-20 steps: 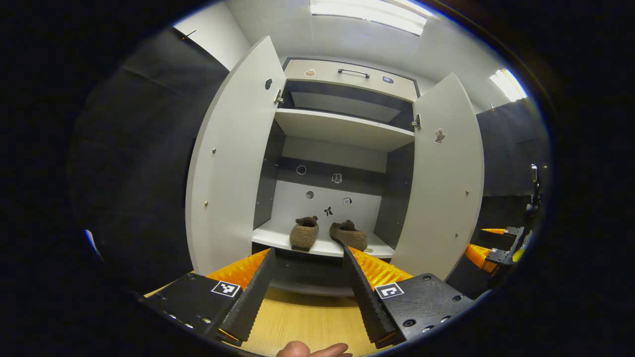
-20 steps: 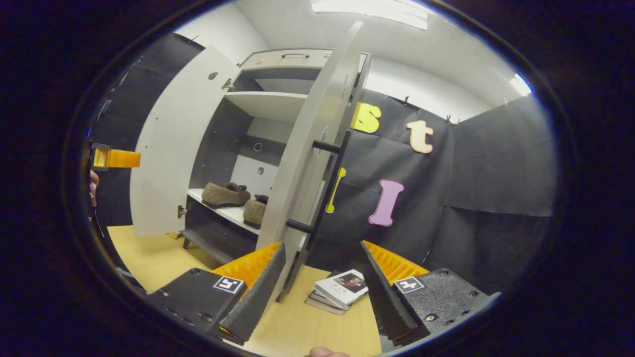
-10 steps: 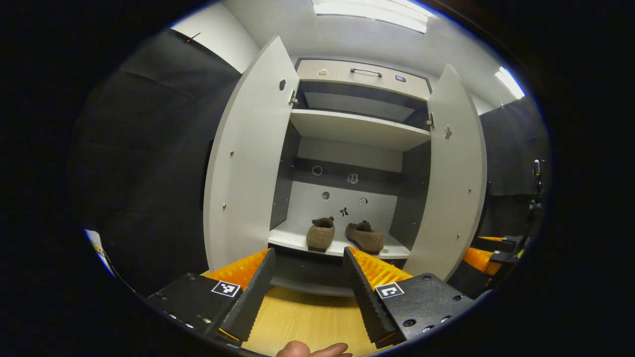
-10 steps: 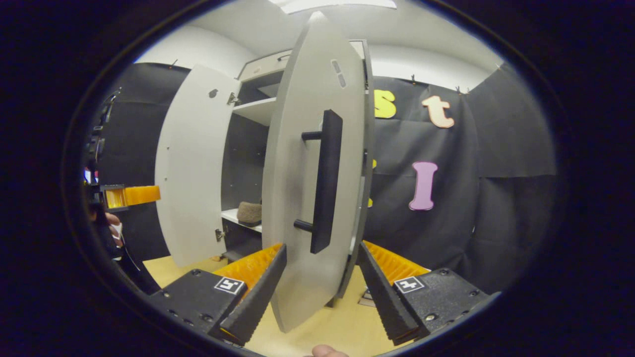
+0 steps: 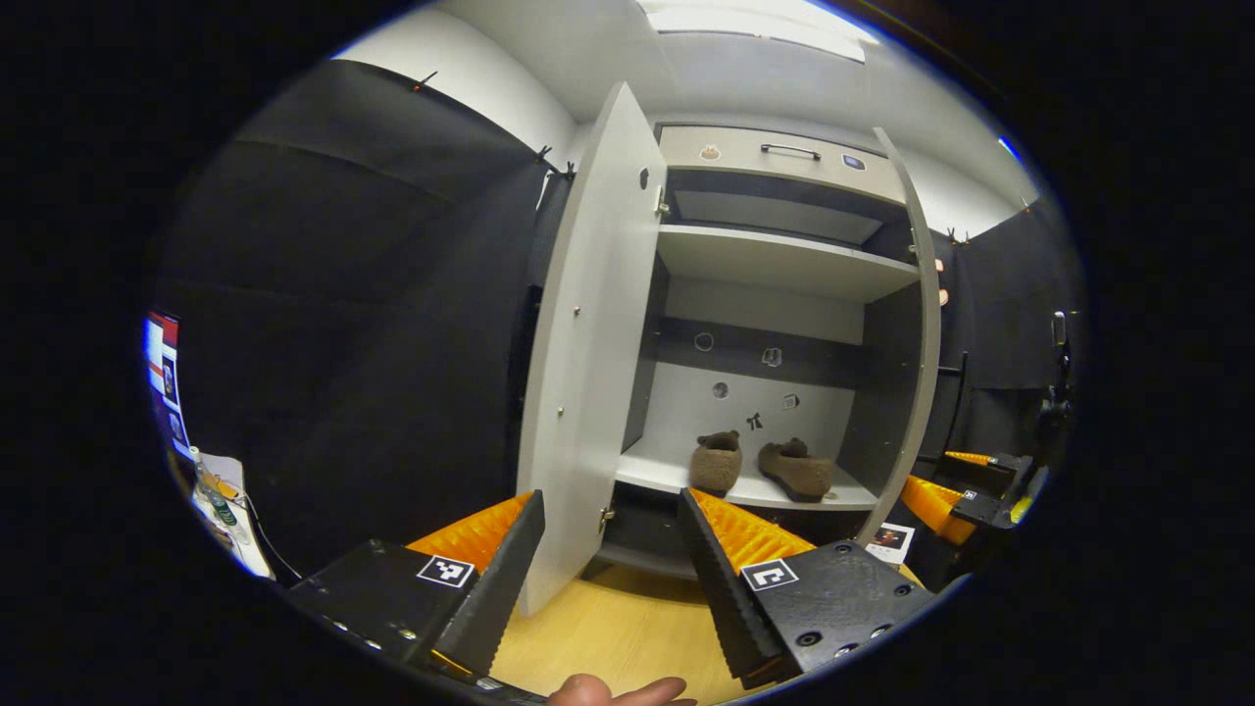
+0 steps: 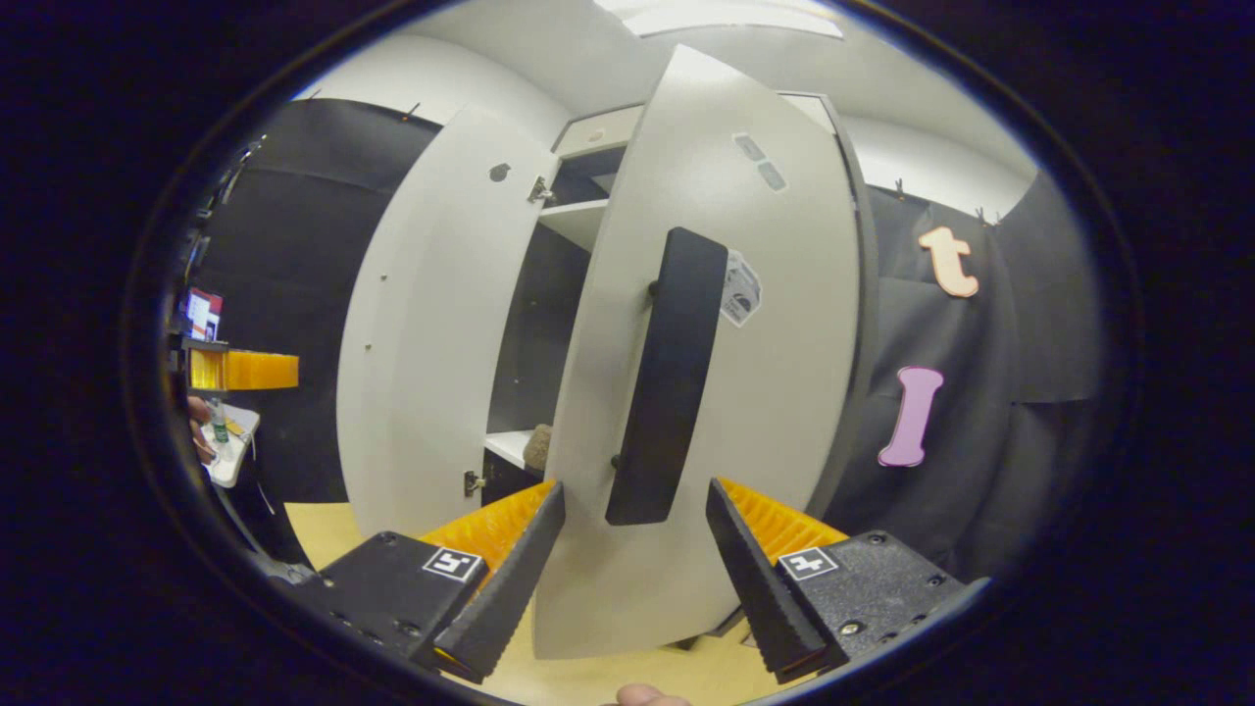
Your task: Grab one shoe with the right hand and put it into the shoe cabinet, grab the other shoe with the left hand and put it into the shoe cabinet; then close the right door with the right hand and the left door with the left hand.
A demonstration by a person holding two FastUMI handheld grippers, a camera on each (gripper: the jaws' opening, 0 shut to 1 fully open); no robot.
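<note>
Between the spread fingers of the right gripper (image 6: pixel 635 564), empty: right door (image 6: pixel 775 392) and its black handle (image 6: pixel 667 382), half swung shut. Ahead of the left gripper (image 5: pixel 608 574), equally wide and empty: left door (image 5: pixel 588 343) fully open, both shoes (image 5: pixel 760 469) side by side on the cabinet shelf (image 5: pixel 647 476).

The left tongs (image 5: pixel 608 579) have two long tapered fingers with saw-toothed inner edges and ribbed outer faces. Each finger sits on a black block with screws and a small square black-and-white marker. The right tongs (image 6: pixel 635 574) are built alike, with their own markers and screws.
</note>
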